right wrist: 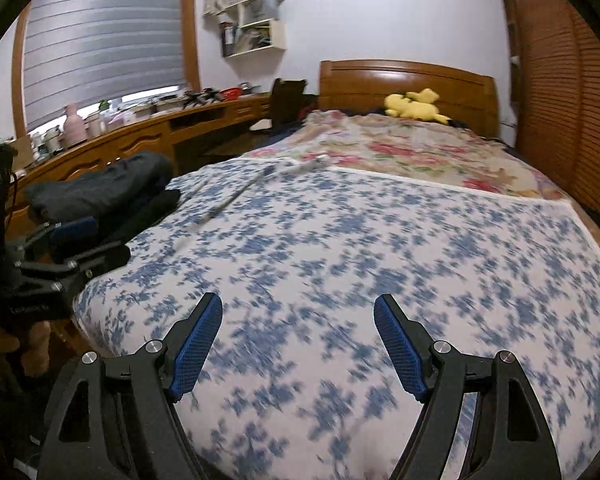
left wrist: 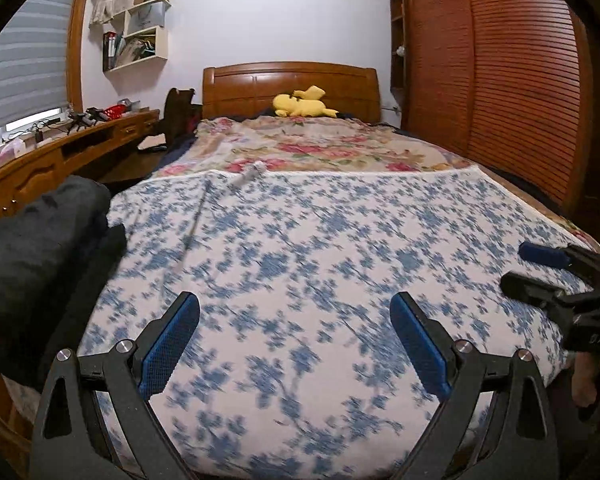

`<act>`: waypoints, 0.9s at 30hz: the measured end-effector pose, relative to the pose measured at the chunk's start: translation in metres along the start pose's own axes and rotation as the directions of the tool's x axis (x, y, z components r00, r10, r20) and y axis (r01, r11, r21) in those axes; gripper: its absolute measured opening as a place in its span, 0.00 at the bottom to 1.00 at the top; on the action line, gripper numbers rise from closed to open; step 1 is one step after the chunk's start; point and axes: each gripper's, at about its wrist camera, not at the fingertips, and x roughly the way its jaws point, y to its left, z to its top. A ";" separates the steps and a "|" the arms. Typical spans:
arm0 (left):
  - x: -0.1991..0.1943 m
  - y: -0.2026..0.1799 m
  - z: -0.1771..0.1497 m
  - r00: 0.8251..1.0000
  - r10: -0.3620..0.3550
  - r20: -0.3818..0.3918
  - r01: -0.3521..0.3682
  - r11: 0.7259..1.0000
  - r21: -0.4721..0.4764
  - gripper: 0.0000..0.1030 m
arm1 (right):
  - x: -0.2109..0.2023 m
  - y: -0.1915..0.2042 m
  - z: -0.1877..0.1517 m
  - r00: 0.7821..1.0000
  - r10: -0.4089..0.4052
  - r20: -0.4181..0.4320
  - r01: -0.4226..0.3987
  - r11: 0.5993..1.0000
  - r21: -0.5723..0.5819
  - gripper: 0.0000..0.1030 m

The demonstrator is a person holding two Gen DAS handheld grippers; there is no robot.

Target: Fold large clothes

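While both of my tools hang over the near end of the bed, the large white cloth printed with blue blossoms (left wrist: 300,264) lies spread nearly flat across the mattress, its far white-edged border running straight across where the pink-and-cream floral bedspread (left wrist: 320,148) begins. My left gripper (left wrist: 296,344) has its blue-padded fingers (left wrist: 168,344) standing wide apart with nothing between them, and my right gripper (right wrist: 298,346) is spread the same way, empty, its own pads framing only printed fabric. I judge that I hold them parted and low like this so that each can close on a near edge or corner of the cloth, one toward each side, which is how a piece this broad has to be lifted evenly. Whether this flat spread is a cloth laid out ready for folding or one opened again, I cannot tell. A thin grey cord or strap (left wrist: 204,208) runs diagonally over the cloth toward the far left; it could snag in a fold. On the left edge a dark grey bundle of folded fabric (left wrist: 32,240) sits beside the cloth, seemingly kept off the working area. A yellow plush toy (left wrist: 300,106) rests against the wooden headboard (left wrist: 252,80), well apart.
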 end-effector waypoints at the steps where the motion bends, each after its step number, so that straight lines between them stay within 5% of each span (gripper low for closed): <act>1: -0.002 -0.005 -0.003 1.000 -0.007 -0.007 0.007 1.000 -0.001 0.94 | -0.009 -0.001 -0.005 1.000 -0.014 0.003 0.014 1.000 0.009 0.77; 14: -0.066 -0.044 0.023 0.998 -0.046 0.053 0.046 0.999 0.002 0.94 | -0.108 -0.003 -0.018 0.993 -0.084 0.086 0.078 0.994 0.080 0.77; 27: -0.117 -0.065 0.057 0.988 -0.071 0.135 0.071 0.997 0.009 0.94 | -0.163 -0.003 -0.019 0.972 -0.148 0.181 0.129 0.985 0.112 0.77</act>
